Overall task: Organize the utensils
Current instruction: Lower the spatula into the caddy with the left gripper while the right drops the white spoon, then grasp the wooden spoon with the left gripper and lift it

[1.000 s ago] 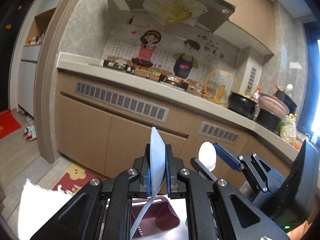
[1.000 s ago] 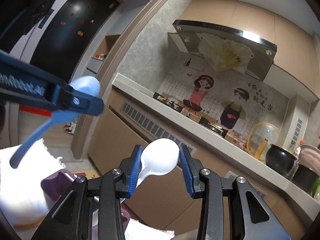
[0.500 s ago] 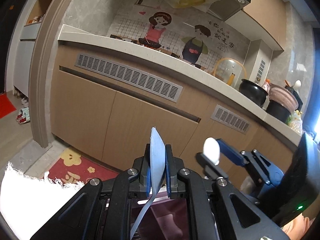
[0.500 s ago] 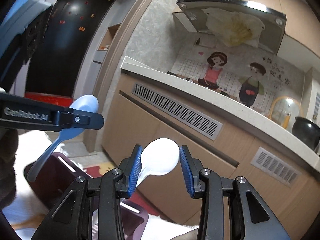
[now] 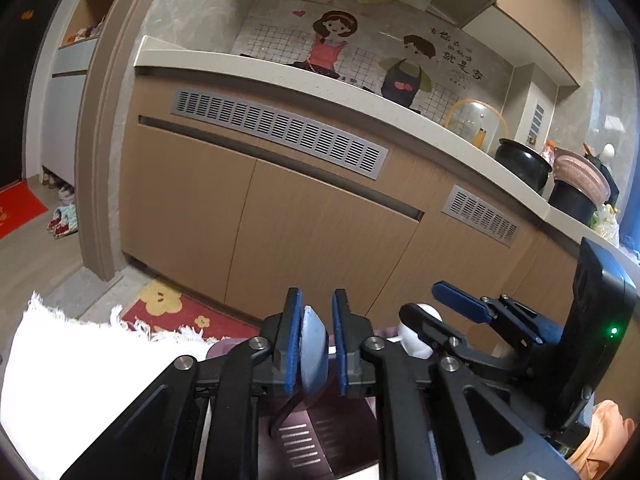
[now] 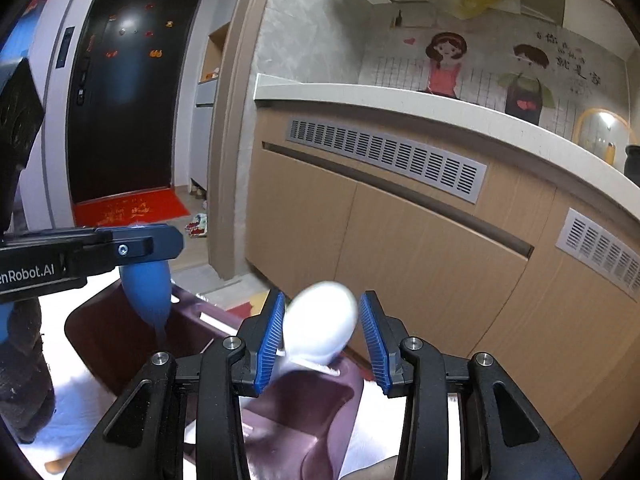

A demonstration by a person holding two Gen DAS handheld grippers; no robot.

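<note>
In the left wrist view my left gripper (image 5: 314, 342) is open, and a light blue spoon (image 5: 314, 354) slips down between its pads, touching only the left one, above a dark purple utensil bin (image 5: 320, 432). In the right wrist view my right gripper (image 6: 322, 338) is open too, and a blurred white spoon (image 6: 322, 322) drops from between its pads over the same bin (image 6: 304, 420). The blue spoon (image 6: 146, 290) hangs under the left gripper's finger at the left. The right gripper with the white spoon (image 5: 418, 338) shows at the right of the left wrist view.
The bin stands on a white fringed cloth (image 5: 76, 364). Beyond are wooden kitchen cabinets (image 5: 312, 232) under a pale counter (image 5: 320, 92), a red flowered mat (image 5: 180, 312) on the floor, and a dark door (image 6: 128, 100) at the far left.
Both grippers have lowered toward the bin and opened. The blue and white spoons, held firmly before, now slide down out of the pads.
</note>
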